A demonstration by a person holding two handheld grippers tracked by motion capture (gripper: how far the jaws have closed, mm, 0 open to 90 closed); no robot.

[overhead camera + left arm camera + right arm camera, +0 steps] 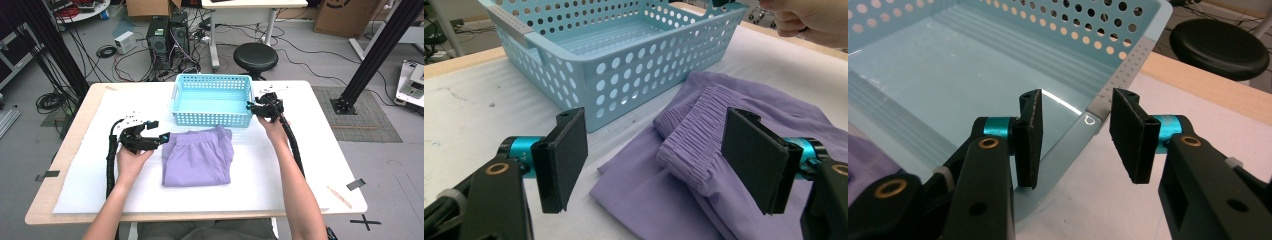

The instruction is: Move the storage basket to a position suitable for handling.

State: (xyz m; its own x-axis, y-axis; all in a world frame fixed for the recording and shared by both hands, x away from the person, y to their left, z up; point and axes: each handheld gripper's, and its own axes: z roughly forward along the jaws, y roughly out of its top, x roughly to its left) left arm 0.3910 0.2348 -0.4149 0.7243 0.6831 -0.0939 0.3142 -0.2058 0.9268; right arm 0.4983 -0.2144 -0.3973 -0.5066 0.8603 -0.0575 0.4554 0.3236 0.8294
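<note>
I held my right gripper (251, 106) at the near right corner of the light blue basket (212, 118), jaws straddling the rim (1083, 131), seemingly not yet pressing it. My left gripper (160, 132) hovered open at the left edge of the folded purple garment (198, 156), which lay just in front of the basket.

The counter (65, 165) is covered by a white sheet (300, 170); a blue basket (212, 117) and folded purple shorts (197, 157) are laid on it.
</note>
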